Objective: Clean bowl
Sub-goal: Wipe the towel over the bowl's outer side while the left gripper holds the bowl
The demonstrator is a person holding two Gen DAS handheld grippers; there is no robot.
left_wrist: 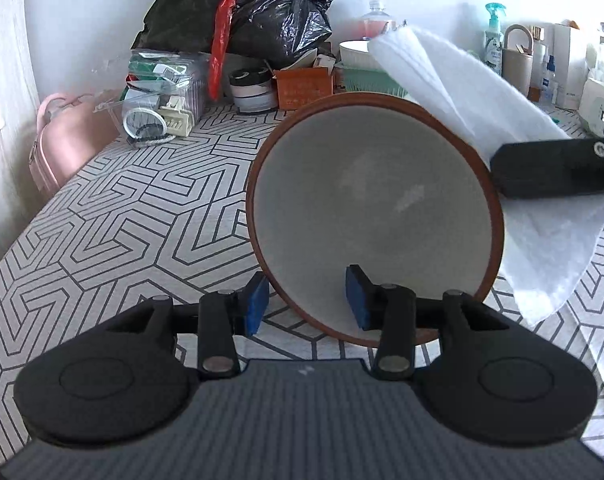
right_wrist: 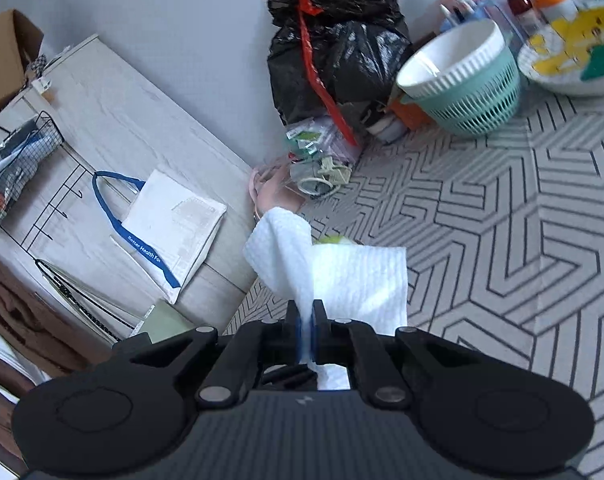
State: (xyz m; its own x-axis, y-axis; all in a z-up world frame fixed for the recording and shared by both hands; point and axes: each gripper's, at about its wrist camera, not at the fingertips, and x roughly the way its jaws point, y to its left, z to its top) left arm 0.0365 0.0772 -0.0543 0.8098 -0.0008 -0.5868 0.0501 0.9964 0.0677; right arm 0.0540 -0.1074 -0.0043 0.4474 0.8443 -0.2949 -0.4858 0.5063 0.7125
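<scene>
The bowl (left_wrist: 376, 216) stands tilted on its edge on the patterned desk (left_wrist: 141, 216), with its opening turned toward the left hand-held gripper (left_wrist: 308, 300). This gripper straddles the lower rim: one blue pad (left_wrist: 257, 300) is outside the wall and the other is inside. A gap shows at both pads, so I judge that the jaws are not yet closed on the rim. The tilt probably serves to present the inside for wiping.

The right hand-held gripper (right_wrist: 306, 330) is closed on a white cloth (right_wrist: 342, 276), which hangs just beside the bowl's right rim, ready to wipe.

The bowl has a brown rim and a pale grey, matte inside with faint light smears. No food rest is visible.
</scene>
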